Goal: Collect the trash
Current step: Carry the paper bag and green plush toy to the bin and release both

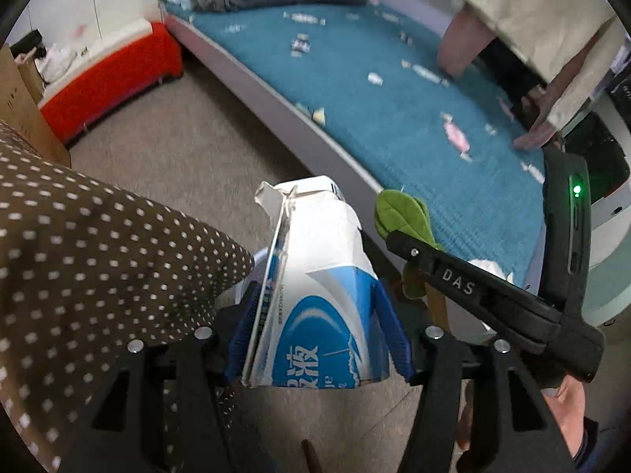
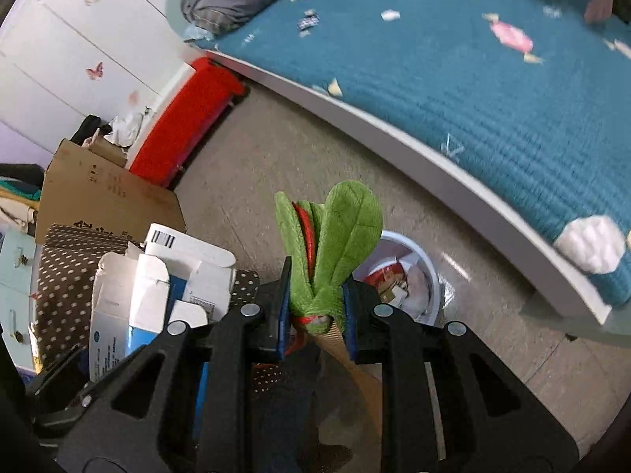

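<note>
The left claw [image 1: 315, 331] pinched a blue-and-white carton [image 1: 315, 287] above the floor beside the bed [image 1: 394, 90]. The right claw [image 2: 317, 315] was pressed onto a green plush toy [image 2: 335, 244] by its stem, near a white bin [image 2: 414, 276] holding wrappers.

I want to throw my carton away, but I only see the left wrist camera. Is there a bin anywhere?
Observer: Yes, a white bin stands on the floor near the bed, just beyond the right tool.
Operator: Is it empty?
Observer: No, red and white rubbish lies inside.
Operator: What's the green thing I half see?
Observer: Plush leaves tied with a red band onto a tan stalk; the right tool is shut on them.
</note>
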{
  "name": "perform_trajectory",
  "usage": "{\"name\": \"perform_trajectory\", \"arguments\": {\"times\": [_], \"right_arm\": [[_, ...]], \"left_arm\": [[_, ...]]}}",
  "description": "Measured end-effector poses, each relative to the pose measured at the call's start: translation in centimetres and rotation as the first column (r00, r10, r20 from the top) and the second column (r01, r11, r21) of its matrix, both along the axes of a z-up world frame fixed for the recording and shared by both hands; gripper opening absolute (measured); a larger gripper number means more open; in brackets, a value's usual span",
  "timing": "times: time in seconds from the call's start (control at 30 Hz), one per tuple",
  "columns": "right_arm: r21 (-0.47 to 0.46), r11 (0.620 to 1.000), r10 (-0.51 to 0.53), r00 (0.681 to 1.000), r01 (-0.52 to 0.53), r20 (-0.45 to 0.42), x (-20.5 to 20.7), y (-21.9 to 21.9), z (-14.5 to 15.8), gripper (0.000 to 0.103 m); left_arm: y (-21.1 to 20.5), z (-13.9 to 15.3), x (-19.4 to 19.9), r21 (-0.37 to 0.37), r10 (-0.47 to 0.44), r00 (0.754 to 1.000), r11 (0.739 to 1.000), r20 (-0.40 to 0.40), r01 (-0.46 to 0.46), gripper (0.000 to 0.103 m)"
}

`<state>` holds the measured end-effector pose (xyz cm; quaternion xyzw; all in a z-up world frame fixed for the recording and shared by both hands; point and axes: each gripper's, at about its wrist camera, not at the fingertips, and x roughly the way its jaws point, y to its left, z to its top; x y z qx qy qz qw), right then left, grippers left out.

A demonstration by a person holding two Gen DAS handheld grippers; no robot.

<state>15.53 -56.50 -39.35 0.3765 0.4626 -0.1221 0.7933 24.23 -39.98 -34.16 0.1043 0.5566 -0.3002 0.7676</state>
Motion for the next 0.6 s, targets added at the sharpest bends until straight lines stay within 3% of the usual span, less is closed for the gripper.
{"name": "perform_trajectory", "arguments": {"times": [0.03,0.07,0.1,0.17,0.27,0.4,0.6], "right_arm": [[0.022,1.0,0.004,1.0,-0.004,-0.006,0.2,0.0,-0.7,0.025],[0.044,0.999,-0.001,1.0,0.001,-0.019,0.3,-0.1,-1.4,0.039],[0.055,0.998,-0.013,1.0,0.014,-0.024,0.3,-0.2,-1.8,0.052],[0.086,0.995,-0.042,0.999,0.043,-0.017,-0.1,-0.6,-2.5,0.076],[0.098,0.993,-0.071,0.997,0.072,-0.016,-0.9,-0.9,-2.7,0.091],[0.072,0.994,-0.076,0.997,0.077,-0.02,-1.6,-0.8,-2.1,0.097],[0.035,0.994,-0.104,0.994,0.105,-0.019,-3.0,-0.7,-0.5,0.097]], "left_arm": [[-0.2,-0.4,0.3,0.012,-0.004,1.0,1.0,-0.016,0.004,0.059],[-0.5,-0.9,0.5,0.022,-0.004,1.0,1.0,-0.029,0.004,0.063],[-0.6,-1.1,0.7,0.036,0.004,1.0,0.999,-0.028,-0.003,0.079],[-0.3,-1.2,1.3,0.088,0.049,0.999,0.995,0.015,-0.05,0.091],[0.2,-0.9,1.9,0.093,0.068,0.998,0.993,0.018,-0.069,0.092],[0.5,-0.6,2.0,0.104,0.062,0.998,0.992,0.026,-0.064,0.093],[0.9,0.9,0.6,0.074,0.038,0.998,0.996,0.041,-0.041,0.093]]}}
